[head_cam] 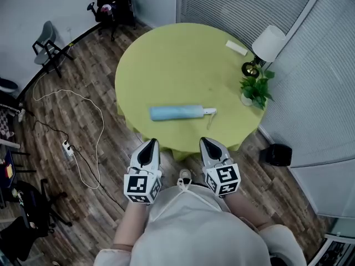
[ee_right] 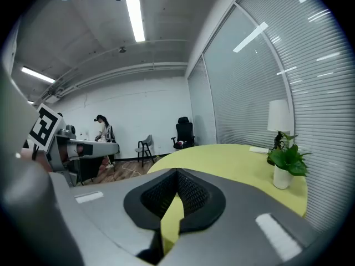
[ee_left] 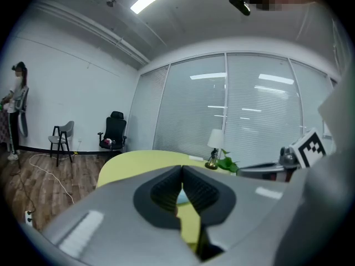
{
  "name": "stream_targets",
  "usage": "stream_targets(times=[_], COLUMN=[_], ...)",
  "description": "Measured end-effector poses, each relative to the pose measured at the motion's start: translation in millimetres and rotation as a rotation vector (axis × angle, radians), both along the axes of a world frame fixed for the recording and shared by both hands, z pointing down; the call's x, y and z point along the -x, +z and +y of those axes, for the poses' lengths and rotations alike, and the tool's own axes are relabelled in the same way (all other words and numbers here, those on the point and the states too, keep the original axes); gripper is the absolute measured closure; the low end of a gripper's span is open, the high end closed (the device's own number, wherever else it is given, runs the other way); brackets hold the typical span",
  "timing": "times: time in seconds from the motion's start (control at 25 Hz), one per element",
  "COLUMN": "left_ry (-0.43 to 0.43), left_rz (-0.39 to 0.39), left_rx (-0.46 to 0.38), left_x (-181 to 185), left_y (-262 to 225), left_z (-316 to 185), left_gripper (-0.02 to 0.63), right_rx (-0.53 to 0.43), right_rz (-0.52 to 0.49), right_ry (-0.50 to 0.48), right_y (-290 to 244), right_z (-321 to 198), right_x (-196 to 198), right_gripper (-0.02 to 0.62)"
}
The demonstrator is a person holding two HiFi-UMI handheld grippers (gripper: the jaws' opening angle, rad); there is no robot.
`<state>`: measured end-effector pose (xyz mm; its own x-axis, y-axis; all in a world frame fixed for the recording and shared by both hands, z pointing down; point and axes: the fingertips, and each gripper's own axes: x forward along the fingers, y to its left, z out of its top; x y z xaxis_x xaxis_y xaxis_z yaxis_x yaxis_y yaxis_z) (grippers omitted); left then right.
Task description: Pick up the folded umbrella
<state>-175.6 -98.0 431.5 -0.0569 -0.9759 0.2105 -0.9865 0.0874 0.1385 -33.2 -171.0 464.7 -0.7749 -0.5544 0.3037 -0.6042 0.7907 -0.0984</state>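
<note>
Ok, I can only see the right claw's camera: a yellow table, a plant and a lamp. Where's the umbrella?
Observer: The folded umbrella lies flat on the table, near the edge closest to you. It's light blue.
Operator: Which way does its handle point?
Observer: In the head view the white handle points right, toward the side where the plant stands.
Operator: And is the other hand's one holding anything?
Observer: No. The left claw is shut with nothing in it.
</note>
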Motion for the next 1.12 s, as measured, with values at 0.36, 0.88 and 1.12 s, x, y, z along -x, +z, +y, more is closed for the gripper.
stream_targets(times=[0.36,0.88,1.12], left_ry=[0.073,0.288,0.576], left_rz=[-0.043,-0.104,-0.177], left_rx=[0.113,0.276,0.423], left_x=[-24.8,3.3,5.5], left_y=[28.2,85.3,120.5], left_z=[-76.1,-157.3,-185.3], left_gripper=[0.6,0.598,0.463], right_rx=[0.067,0.139,0.18], right_rz=[-0.007,0.055,0.089], right_ry=[0.014,0.101,0.169], right_y=[21.7,49.1,63.8], right_z=[-75.2,-116.5,-132.3], right_x=[-16.7,17.7,37.5], right_gripper=[0.595,0.595,0.595])
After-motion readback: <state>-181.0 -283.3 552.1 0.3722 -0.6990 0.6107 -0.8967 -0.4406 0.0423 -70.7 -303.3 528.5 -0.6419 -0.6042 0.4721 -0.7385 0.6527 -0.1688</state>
